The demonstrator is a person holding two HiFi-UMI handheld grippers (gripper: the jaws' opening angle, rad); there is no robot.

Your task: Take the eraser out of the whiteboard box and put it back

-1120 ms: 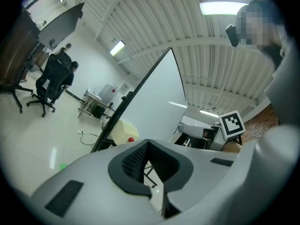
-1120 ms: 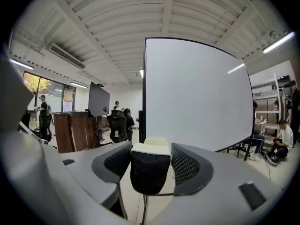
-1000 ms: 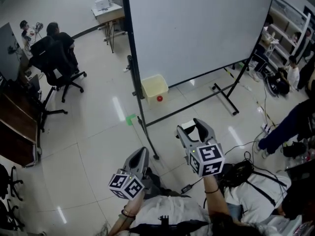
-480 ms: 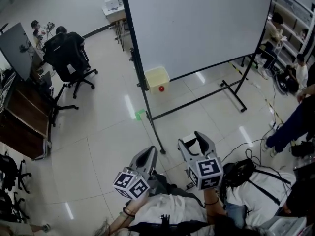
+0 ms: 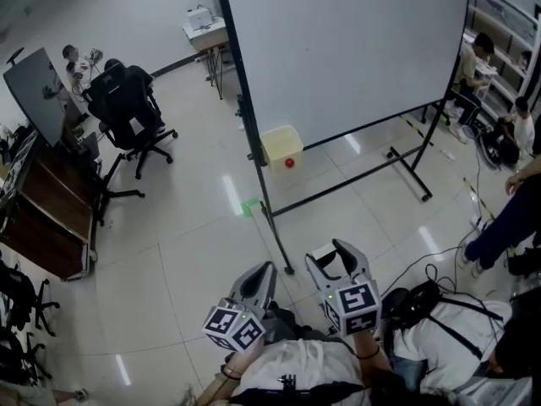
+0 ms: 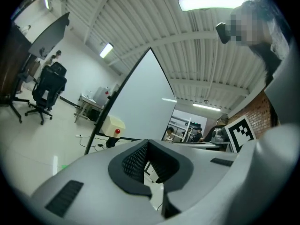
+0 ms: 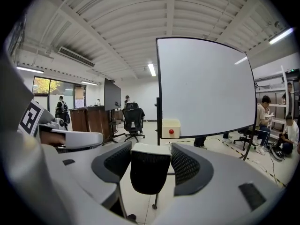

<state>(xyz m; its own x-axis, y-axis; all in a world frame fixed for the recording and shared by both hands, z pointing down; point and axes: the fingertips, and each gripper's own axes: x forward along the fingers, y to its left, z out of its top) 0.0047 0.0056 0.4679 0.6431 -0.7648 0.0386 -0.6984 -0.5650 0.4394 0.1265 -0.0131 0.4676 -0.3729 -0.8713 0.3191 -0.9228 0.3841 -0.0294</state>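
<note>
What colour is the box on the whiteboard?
The box is pale yellow; right gripper view shows it best.

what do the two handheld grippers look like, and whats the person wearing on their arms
The left gripper and right gripper are light grey moulded shells with curved jaws lined with black dimpled pads. Each carries a cube faced with black-and-white square markers. The person wears a white top and a dark band on each wrist.

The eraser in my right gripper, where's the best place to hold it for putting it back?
By its two black side faces, coming from its end, white top upward, as the right gripper holds the eraser now. Those flat parallel sides likely suit the pads.
</note>
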